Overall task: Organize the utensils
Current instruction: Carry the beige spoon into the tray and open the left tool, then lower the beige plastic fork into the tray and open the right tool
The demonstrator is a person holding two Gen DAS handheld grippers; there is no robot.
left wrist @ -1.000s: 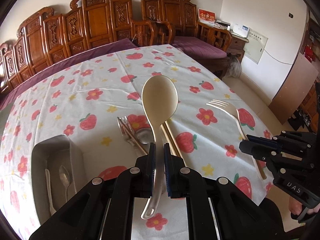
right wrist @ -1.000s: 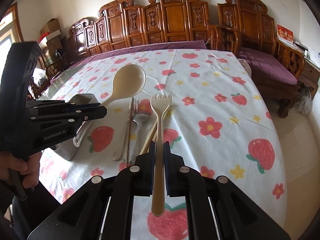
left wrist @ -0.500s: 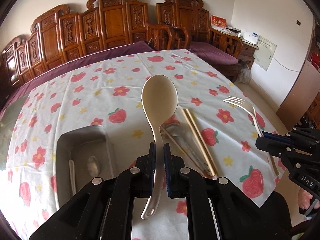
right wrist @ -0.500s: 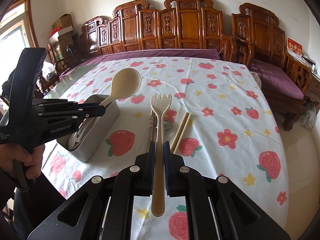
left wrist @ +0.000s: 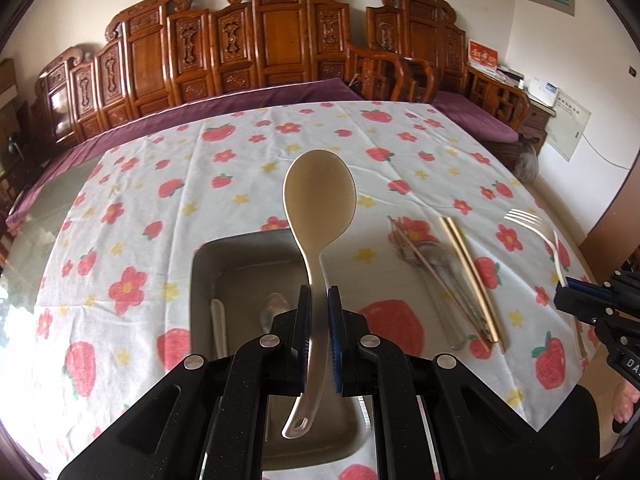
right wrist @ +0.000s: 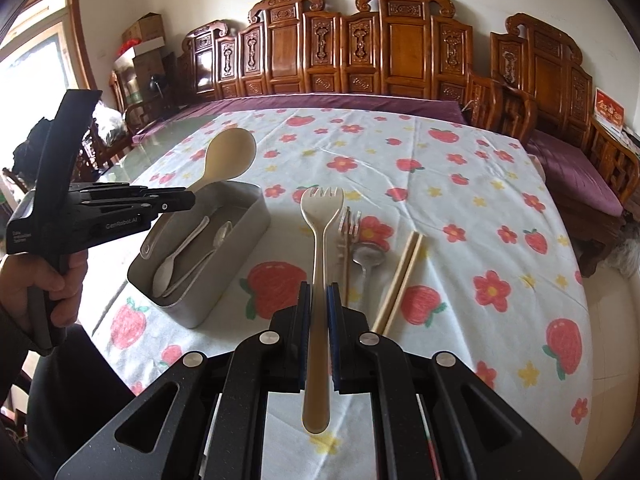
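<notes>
Left wrist view: we hold the beige serving spoon [left wrist: 319, 204] by its stiff, light, smooth neck above the metal tray [left wrist: 202, 276]; left gripper [left wrist: 319, 312] fingers clamp it. Right gripper [right wrist: 319, 308] pinches the plastic fork [right wrist: 322, 216] mid-handle over the worktop [right wrist: 440, 184].

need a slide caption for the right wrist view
Right gripper holds a beige fork above the tablecloth while the left gripper carries a rice spoon over the metal tray.

The left tool [right wrist: 188, 202] reads "GenRobot.AI" on its side; the right tool [left wrist: 568, 300] shows "DA".
</notes>
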